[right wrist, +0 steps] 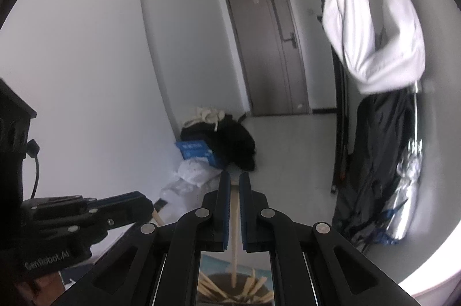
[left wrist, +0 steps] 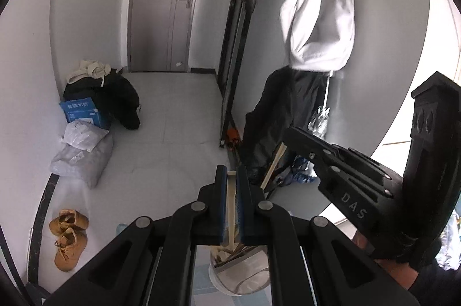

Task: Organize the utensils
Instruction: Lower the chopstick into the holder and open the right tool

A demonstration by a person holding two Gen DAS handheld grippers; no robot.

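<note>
Left gripper [left wrist: 230, 176]: we find it clamped on a pale wooden utensil [left wrist: 230, 208], blue pads pressing both sides.
Right gripper [right wrist: 234, 179]: likewise closed on a second wooden utensil [right wrist: 234, 219].
Utensil axis: each lies along its gripper's fingers, the lower end dropping towards the camera.
Clear container [left wrist: 242, 274]: directly below the left jaws, sticks already inside.
Dark holder [right wrist: 239, 288]: beneath the right jaws, holding more sticks.
Judgement: we judge each hand nearest its own vessel; the coming move is downward.
</note>
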